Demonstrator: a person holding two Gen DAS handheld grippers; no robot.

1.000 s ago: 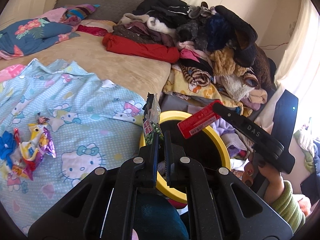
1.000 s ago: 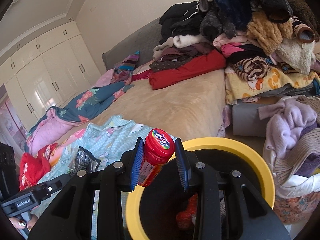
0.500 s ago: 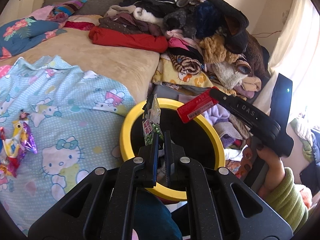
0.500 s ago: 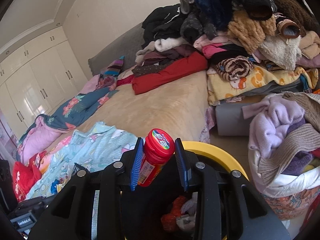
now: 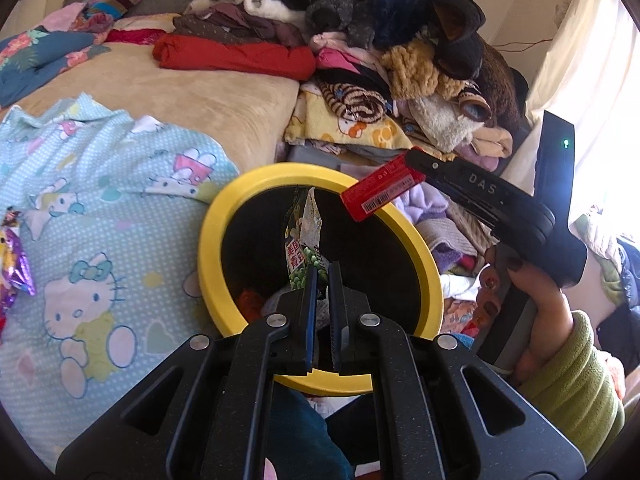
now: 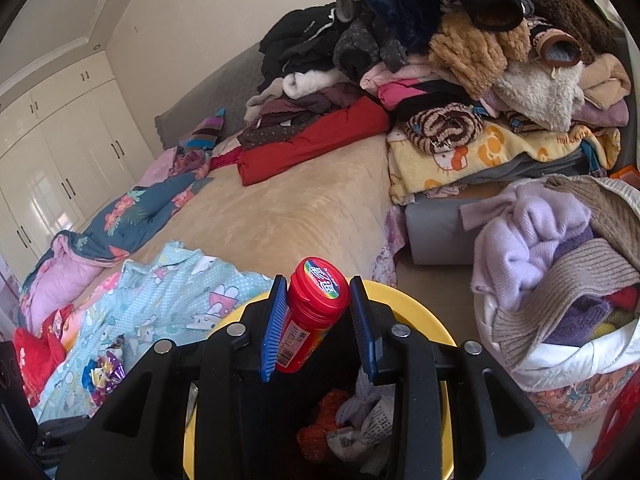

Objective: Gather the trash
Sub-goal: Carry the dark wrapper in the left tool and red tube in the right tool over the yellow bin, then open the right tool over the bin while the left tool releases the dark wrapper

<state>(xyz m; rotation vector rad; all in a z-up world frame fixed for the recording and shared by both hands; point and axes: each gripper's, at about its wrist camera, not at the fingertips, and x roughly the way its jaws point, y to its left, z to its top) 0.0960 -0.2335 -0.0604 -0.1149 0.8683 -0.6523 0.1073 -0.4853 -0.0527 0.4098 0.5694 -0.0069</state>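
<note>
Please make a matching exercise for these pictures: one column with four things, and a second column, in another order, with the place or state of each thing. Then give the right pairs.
Things:
1. green snack wrapper
2. red bottle
3. yellow-rimmed bin
4. purple candy wrappers

Places or states:
A. lying on the Hello Kitty sheet
B. between the fingers of the right gripper
C. beside the bed, with trash already inside
D. pinched by the left gripper, over the bin's mouth

Pairs: 1-D, 2-B, 3-C, 4-A
</note>
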